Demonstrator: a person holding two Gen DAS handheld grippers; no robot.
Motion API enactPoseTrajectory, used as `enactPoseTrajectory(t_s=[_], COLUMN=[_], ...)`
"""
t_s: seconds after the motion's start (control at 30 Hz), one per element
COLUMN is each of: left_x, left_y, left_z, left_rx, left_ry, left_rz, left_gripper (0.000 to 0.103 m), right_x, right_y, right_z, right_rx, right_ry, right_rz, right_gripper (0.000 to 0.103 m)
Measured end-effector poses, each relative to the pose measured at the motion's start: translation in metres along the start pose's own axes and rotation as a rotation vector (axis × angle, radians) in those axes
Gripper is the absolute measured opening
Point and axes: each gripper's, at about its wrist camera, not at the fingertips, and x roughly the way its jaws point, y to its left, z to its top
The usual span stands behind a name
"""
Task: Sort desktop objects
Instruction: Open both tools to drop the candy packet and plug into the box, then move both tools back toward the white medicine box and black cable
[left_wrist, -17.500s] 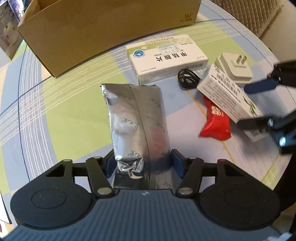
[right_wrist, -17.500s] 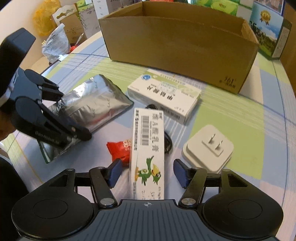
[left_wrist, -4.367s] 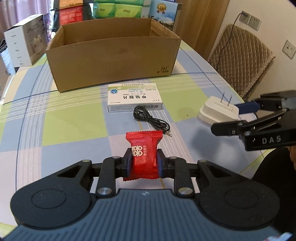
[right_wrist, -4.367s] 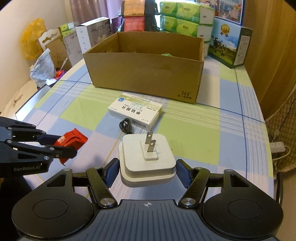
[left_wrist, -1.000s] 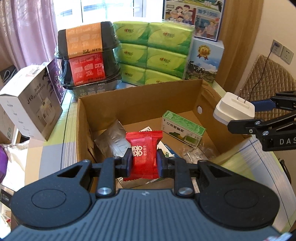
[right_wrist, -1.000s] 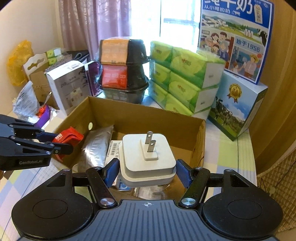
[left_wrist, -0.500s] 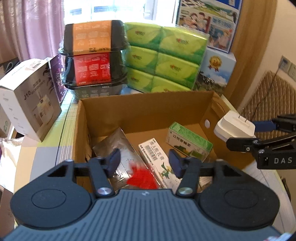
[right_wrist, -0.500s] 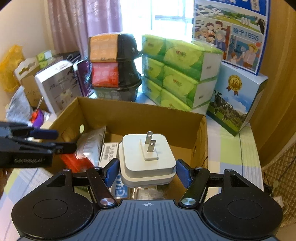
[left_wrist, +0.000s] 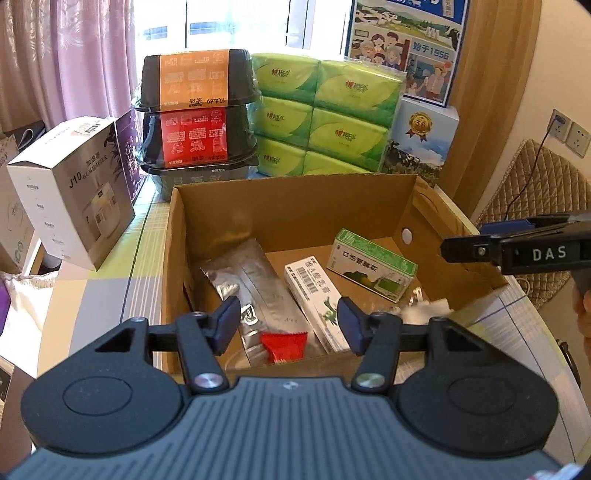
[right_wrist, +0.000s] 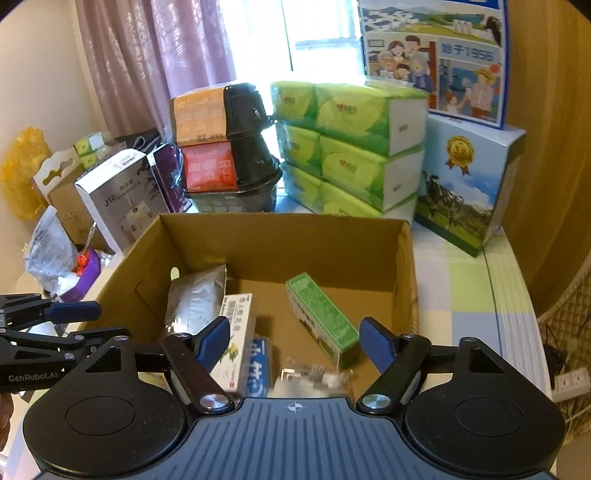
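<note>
An open cardboard box (left_wrist: 295, 210) (right_wrist: 280, 243) holds a silver pouch (left_wrist: 251, 288) (right_wrist: 195, 299), a white tube carton (left_wrist: 314, 295) (right_wrist: 238, 332) and a green carton (left_wrist: 373, 264) (right_wrist: 321, 317). A red snack packet (left_wrist: 283, 345) lies on the pouch, below my left gripper (left_wrist: 289, 325), which is open and holds nothing. The white plug charger (right_wrist: 314, 376) (left_wrist: 424, 306), blurred, is on the box floor under my open right gripper (right_wrist: 295, 341). Each gripper shows in the other's view: the right gripper (left_wrist: 476, 236) over the box's right wall, the left gripper (right_wrist: 86, 324) at its left wall.
Behind the box stand green tissue packs (left_wrist: 325, 118), stacked black food tubs (left_wrist: 195, 114) and a blue milk carton case (right_wrist: 465, 184). A white humidifier box (left_wrist: 74, 188) sits to the left. A quilted chair (left_wrist: 535, 192) is off the table's right edge.
My left gripper opened and the red packet fell into the box. My right gripper then opened too, and the charger dropped from its fingers into the box.
</note>
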Motion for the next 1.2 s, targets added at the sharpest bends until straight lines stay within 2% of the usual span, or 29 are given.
enactPoseTrajectory(t_s=[0.2,0.43,0.5,0.57,0.8,0.97,1.2], left_x=[-0.029,-0.063,-0.073,-0.081,-0.11,-0.124,-0.132], left_y=[-0.017,-0.039,-0.043,-0.044,-0.048,-0.047,-0.043], left_z=[-0.017,-0.05,-0.063,-0.075,-0.124,-0.153,-0.181], left_rx=[-0.006,0.023,0.018,0.011,-0.045,-0.087,-0.1], left_ry=[-0.015,-0.009,0.007,0.022,0.065,0.086,0.102], left_rz=[-0.02,-0.021,-0.008,0.002,0.026,0.055,0.09], left_gripper=[0.058,0.07,0.078,0.08,0.097,0.099,0.101], right_x=[-0.044,-0.092,-0.103,-0.112,-0.138,-0.151,-0.161], right_y=[0.0,0.015,0.021,0.025,0.03,0.033,0.04], right_z=[-0.031,-0.09,-0.108,-0.123,-0.161,-0.179,-0.202], right_rx=[0.029,0.032,0.026,0.019,0.076,0.101,0.072], right_ry=[-0.029,-0.025,-0.016,-0.009,0.003,0.011,0.026], right_rz=[0.012,0.026,0.026,0.021,0.017,0.032,0.014], right_gripper=[0.083,0.09,0.091,0.092,0.096,0.097,0.098])
